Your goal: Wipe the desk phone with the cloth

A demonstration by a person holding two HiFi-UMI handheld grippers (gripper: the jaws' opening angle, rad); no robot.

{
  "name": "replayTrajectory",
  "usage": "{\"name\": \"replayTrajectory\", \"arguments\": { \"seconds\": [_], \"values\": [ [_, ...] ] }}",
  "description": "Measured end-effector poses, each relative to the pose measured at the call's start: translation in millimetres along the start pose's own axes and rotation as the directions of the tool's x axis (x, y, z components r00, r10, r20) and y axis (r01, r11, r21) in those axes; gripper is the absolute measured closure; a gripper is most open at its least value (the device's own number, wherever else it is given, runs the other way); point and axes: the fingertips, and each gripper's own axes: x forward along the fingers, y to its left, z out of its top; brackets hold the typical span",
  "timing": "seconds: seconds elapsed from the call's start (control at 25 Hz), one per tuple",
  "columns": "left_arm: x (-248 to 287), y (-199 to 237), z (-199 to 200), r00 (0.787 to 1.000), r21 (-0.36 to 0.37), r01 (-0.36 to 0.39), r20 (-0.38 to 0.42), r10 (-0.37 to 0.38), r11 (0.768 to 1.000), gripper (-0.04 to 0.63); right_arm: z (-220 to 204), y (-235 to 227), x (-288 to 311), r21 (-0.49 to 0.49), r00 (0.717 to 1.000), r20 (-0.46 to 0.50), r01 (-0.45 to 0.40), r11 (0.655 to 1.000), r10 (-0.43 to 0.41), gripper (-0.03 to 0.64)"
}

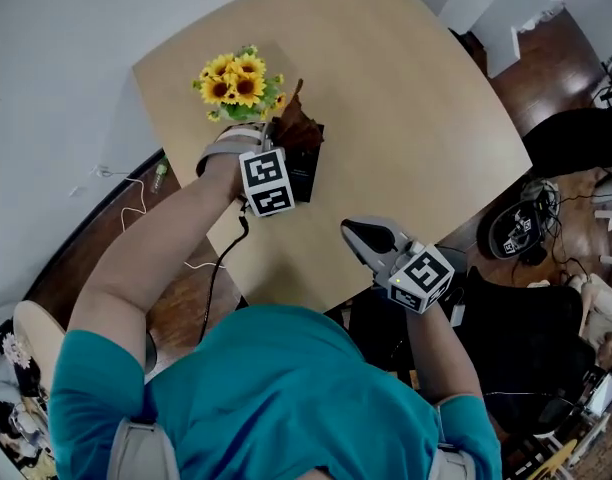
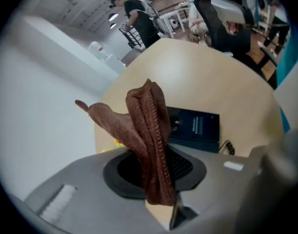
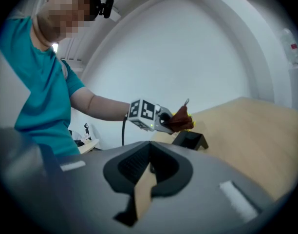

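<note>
My left gripper is shut on a brown cloth, which it holds just above the back of the dark desk phone on the beige table. In the left gripper view the cloth stands up folded between the jaws, with the phone lying beyond it. My right gripper hovers near the table's front edge, shut with nothing in it. The right gripper view looks across at the left gripper, the cloth and the phone.
A bunch of yellow sunflowers stands right behind the phone, near the table's far left edge. A black cable drops off the table's front. Black office chairs and floor clutter are at the right. A person stands far off.
</note>
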Motion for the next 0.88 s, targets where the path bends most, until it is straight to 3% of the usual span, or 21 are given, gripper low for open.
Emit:
{"name": "replayTrajectory", "arguments": {
  "seconds": [0.12, 0.28, 0.44, 0.56, 0.72, 0.88],
  "values": [
    [16, 27, 4, 0.986, 0.195, -0.112, -0.1, 0.134, 0.974, 0.483, -2, -2, 2, -0.005, 1.0, -0.004, -0.008, 1.0, 0.008, 0.614],
    [35, 43, 3, 0.942, 0.421, -0.165, -0.201, 0.269, 0.892, 0.483, -3, -4, 0, -0.022, 1.0, -0.013, -0.015, 1.0, 0.015, 0.614],
    [46, 41, 3, 0.91, 0.58, -0.169, -0.22, 0.352, 0.797, 0.483, -5, -4, -1, -0.027, 1.0, -0.012, -0.02, 0.999, 0.019, 0.614],
    [39, 35, 6, 0.903, 0.649, -0.13, -0.236, 0.36, 0.75, 0.483, -7, -2, -4, -0.021, 1.0, -0.014, -0.019, 1.0, 0.019, 0.614],
    [36, 22, 14, 0.894, 0.703, -0.131, -0.22, 0.389, 0.699, 0.485, -7, 1, -5, -0.016, 1.0, -0.01, -0.023, 1.0, 0.023, 0.614],
    [32, -3, 18, 0.899, 0.748, -0.126, -0.192, 0.395, 0.651, 0.488, -6, 5, -6, -0.018, 1.0, -0.004, -0.027, 0.999, 0.027, 0.614]
  ]
}}
